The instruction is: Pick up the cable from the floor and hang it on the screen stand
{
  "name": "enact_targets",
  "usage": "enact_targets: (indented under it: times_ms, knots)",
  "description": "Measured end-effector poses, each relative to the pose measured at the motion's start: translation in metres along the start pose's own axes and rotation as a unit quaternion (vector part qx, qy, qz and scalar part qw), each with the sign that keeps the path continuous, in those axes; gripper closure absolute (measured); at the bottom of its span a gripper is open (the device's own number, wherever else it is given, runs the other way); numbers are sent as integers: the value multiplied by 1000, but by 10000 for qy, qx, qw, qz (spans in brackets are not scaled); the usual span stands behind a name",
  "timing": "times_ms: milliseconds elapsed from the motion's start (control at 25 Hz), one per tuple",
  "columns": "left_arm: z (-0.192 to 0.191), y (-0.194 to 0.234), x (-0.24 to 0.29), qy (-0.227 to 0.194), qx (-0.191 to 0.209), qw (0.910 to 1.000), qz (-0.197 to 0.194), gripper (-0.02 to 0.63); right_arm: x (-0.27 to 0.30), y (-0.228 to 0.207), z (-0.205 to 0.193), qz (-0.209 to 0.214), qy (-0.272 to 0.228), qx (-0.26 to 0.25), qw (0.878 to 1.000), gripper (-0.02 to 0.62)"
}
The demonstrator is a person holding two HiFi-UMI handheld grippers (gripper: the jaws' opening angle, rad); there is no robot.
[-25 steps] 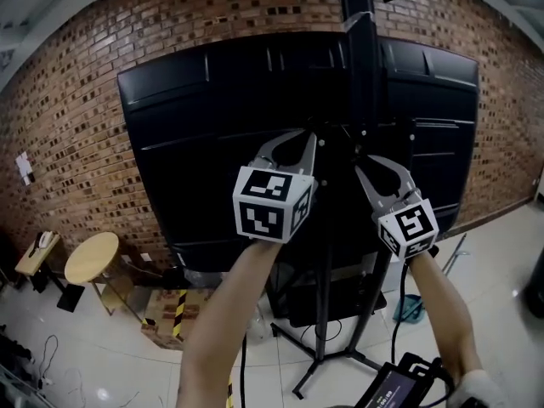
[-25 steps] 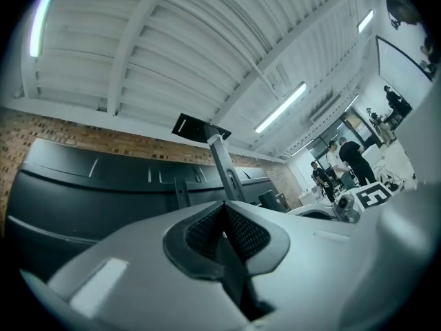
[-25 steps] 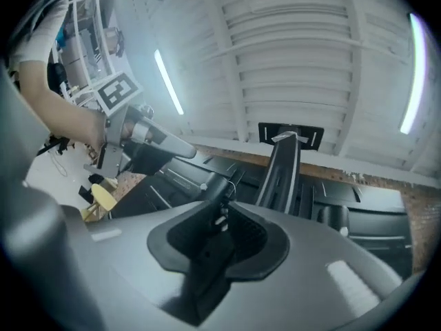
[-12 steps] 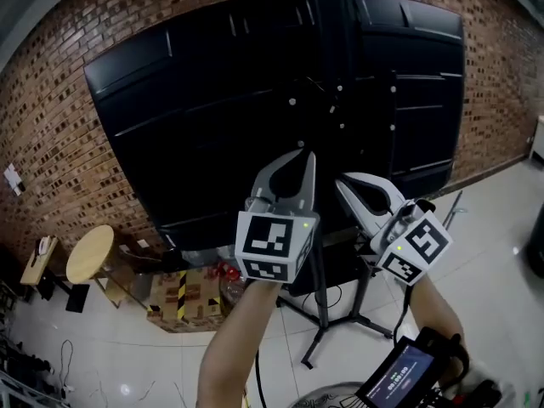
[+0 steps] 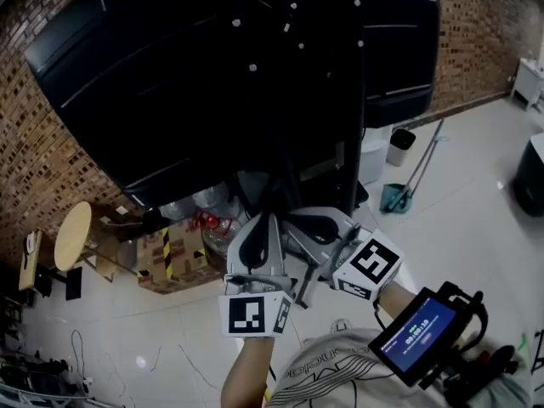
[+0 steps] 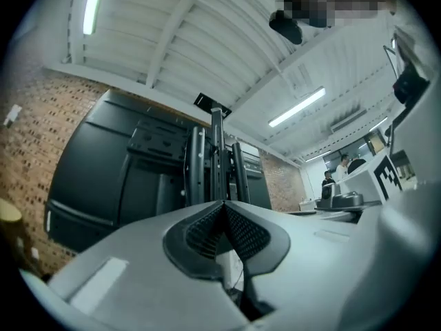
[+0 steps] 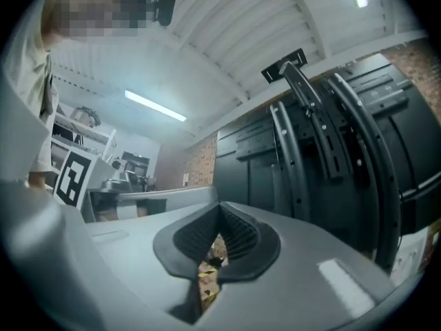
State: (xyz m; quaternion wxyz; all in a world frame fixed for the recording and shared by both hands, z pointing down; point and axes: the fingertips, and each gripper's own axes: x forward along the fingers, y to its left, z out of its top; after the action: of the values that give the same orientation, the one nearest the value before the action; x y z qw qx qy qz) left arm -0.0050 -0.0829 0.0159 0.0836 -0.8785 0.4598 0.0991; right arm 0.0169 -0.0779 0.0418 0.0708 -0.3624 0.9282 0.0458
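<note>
Below the screen stand [image 5: 354, 117] | striped box [image 5: 174, 257]: no print readable | left gripper [image 6: 224, 207]: jaws pressed together, nothing held | right gripper [image 7: 220, 209]: jaws together, nothing held | cable: not made out on floor or stand | step judged: no carry under way, cable to be located next | display [image 5: 418, 337]: writing too small

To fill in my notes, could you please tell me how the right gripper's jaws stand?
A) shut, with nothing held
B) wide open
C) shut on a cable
A: in the right gripper view, the pads of the right gripper meet at the tip, with nothing between them.
</note>
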Motion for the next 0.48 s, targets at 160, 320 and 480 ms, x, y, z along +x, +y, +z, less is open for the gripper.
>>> enact_targets:
  times_ms: [160,320,480]
  knots:
    - [-101,-6,-60,972,-280,9943,331,589,-10,29,-78,5,509,660,9965,594]
    - [-140,-16,-108,1564,-793,9829,566,589,-19,69,-108,173,920,995,9906,594]
    - [-147,-2,-119,1575,-749,9818,759,595,-12,89,-123,337,928,1191,9880,594]
